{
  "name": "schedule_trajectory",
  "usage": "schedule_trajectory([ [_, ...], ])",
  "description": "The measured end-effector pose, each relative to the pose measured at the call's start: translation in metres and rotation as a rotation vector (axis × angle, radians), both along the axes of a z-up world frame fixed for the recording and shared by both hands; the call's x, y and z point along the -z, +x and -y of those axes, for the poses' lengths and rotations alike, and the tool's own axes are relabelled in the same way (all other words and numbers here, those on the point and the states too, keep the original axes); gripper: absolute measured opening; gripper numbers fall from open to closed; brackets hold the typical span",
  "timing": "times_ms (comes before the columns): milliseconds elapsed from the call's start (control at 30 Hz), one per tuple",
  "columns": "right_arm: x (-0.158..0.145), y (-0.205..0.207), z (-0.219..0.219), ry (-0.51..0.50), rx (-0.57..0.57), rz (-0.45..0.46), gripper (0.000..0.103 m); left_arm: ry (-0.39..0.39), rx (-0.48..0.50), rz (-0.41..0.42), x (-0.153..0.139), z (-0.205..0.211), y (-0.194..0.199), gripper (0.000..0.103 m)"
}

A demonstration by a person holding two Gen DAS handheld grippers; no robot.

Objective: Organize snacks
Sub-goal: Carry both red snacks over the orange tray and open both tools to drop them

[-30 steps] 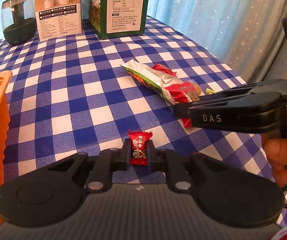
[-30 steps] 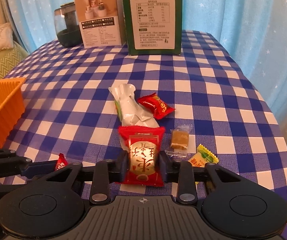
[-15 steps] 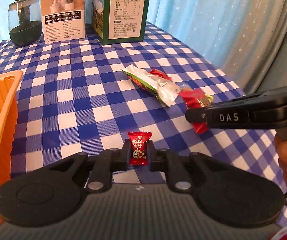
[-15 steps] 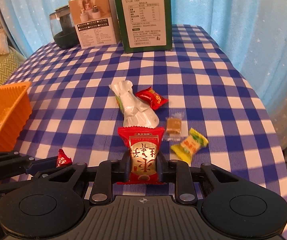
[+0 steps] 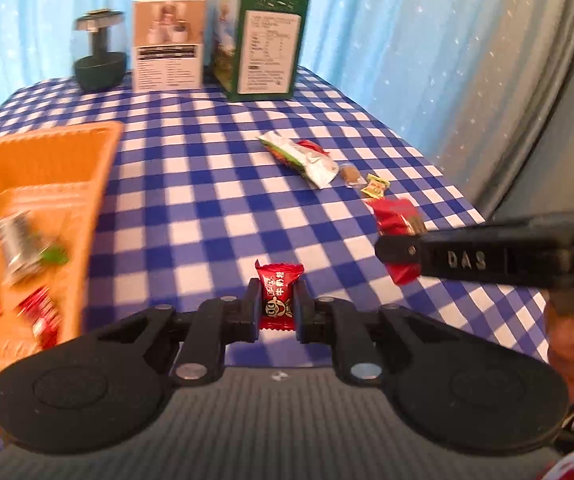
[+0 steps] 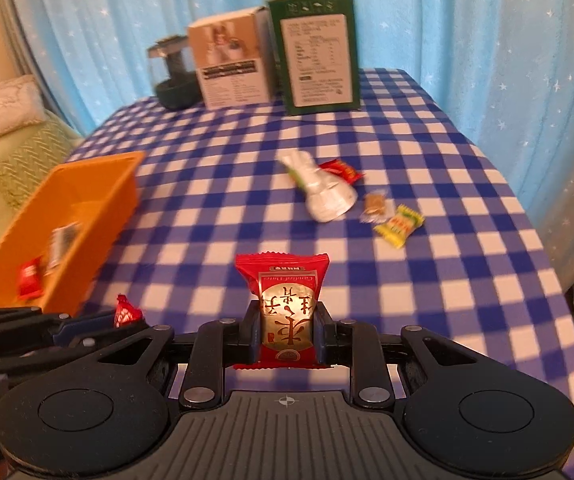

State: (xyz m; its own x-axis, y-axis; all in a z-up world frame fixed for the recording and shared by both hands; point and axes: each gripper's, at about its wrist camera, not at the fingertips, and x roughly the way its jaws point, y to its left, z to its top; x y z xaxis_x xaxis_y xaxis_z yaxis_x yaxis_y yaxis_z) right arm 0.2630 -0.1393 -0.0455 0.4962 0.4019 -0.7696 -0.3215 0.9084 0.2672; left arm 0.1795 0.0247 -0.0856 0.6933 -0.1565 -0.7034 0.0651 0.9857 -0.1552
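Blue-and-white checked tablecloth [image 6: 215, 208] carries an orange plastic basket [image 6: 87, 184]. Above it, the left gripper [image 5: 279, 312] clamps a small red wrapped candy [image 5: 280, 294]; the right gripper [image 6: 286, 334] clamps a red-and-gold snack packet [image 6: 285, 304].

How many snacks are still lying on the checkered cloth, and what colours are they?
Silver-white: 1, the silver-white packet
Red: 1, the red packet
Brown: 1, the brown candy in clear wrap
Yellow: 1, the yellow candy
Total: 4
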Motion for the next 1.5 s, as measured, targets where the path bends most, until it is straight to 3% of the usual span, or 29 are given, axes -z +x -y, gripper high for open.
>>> schedule_trajectory([
  [367,-0.022,-0.082,-0.032,0.083,-0.029,0.010,0.026,0.036,-0.143,0.041,-0.041,-0.050,-0.091,0.014],
  [767,-0.053,-0.118,-0.095,0.095,-0.169,0.068,0.026,0.089,-0.214,0.062,-0.066,-0.098,-0.135,0.014],
  [1167,-0.059,-0.109,-0.140,0.095,-0.251,0.078,0.026,0.094,-0.246,0.053,-0.073,-0.138,-0.135,0.014],
  [1500,-0.050,-0.072,-0.179,0.079,-0.294,0.063,0.026,0.096,-0.242,0.031,-0.063,-0.180,-0.094,0.014],
])
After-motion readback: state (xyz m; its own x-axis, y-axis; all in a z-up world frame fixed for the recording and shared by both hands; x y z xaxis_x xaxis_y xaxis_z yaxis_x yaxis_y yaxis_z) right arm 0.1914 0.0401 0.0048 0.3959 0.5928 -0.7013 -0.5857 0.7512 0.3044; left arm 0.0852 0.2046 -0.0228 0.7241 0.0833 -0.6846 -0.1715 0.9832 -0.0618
